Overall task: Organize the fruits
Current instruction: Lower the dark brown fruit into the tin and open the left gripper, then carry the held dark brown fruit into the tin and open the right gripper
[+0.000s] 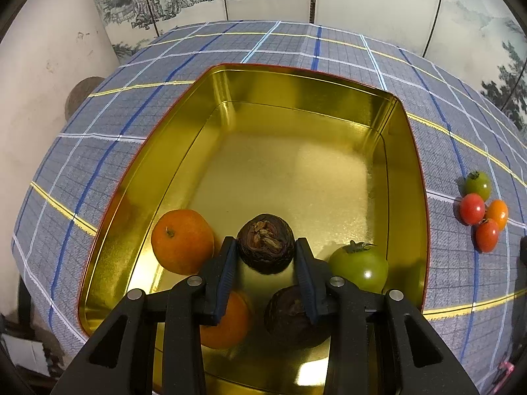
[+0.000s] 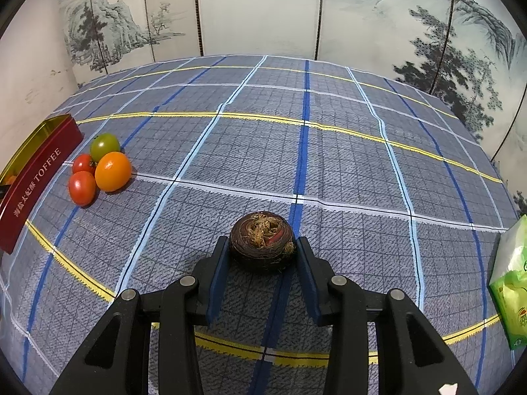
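My left gripper (image 1: pixel 266 247) is shut on a dark brown water chestnut (image 1: pixel 265 242) and holds it above the gold tin (image 1: pixel 296 98). In the tin lie an orange (image 1: pixel 182 240), a second orange (image 1: pixel 227 322), a green tomato (image 1: pixel 360 268) and another brown chestnut (image 1: pixel 290 319). My right gripper (image 2: pixel 263 247) is shut on a brown chestnut (image 2: pixel 262 239) over the tablecloth. A cluster of small tomatoes, red, orange and green, (image 1: pixel 481 210) lies on the cloth right of the tin; it also shows in the right wrist view (image 2: pixel 98 171).
The tin's red outer wall reads TOFFEE (image 2: pixel 36 181) at the left edge of the right wrist view. A green plastic packet (image 2: pixel 512 283) lies at the table's right edge. A painted folding screen (image 2: pixel 263 10) stands behind the checked tablecloth (image 2: pixel 329 164).
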A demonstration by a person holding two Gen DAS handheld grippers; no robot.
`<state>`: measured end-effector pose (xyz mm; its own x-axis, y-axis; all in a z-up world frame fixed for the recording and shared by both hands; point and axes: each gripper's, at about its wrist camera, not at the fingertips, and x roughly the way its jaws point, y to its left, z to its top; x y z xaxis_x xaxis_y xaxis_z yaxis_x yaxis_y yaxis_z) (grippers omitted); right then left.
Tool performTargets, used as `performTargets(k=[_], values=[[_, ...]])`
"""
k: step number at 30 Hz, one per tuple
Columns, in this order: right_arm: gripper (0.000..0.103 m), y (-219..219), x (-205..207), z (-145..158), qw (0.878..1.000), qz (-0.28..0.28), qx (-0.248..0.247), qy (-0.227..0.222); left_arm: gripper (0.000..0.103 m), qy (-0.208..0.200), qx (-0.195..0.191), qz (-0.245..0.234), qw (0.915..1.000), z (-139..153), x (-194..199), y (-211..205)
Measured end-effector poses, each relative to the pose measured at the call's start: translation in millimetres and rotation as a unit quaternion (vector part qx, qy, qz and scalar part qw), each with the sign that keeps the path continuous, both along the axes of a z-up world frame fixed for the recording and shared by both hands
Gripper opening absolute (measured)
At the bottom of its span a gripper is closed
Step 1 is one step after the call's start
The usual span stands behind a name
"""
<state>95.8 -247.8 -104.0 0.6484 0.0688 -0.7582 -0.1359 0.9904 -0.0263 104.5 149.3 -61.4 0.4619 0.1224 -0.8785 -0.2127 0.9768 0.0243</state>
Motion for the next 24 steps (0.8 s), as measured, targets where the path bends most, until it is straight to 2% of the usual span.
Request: performTargets(k=[6, 11, 14, 24], values=[[0.036, 4.3, 1.3, 4.1, 1.000, -0.008, 0.000, 0.001, 0.039, -0.011, -0.002, -0.001, 0.9999, 4.1, -2.4, 1.0], [0.036, 13.5, 0.2, 14.5, 1.000, -0.002, 0.005, -0.007, 0.047, -0.023, -0.004, -0.006, 0.9997, 9.5, -6.7, -0.5], [0.036, 24.8, -1.4, 23.0, 1.000, 0.011, 0.009, -0.014, 0.051, -0.033, -0.001, -0.010, 0.9994, 14.3, -10.0, -3.0], [0.036, 79.1, -14.6, 45.8, 0.996, 0.080, 0.022, -0.038, 0.052, -0.065, 0.017, -0.019, 0.9976, 32.5, -29.5, -9.4]])
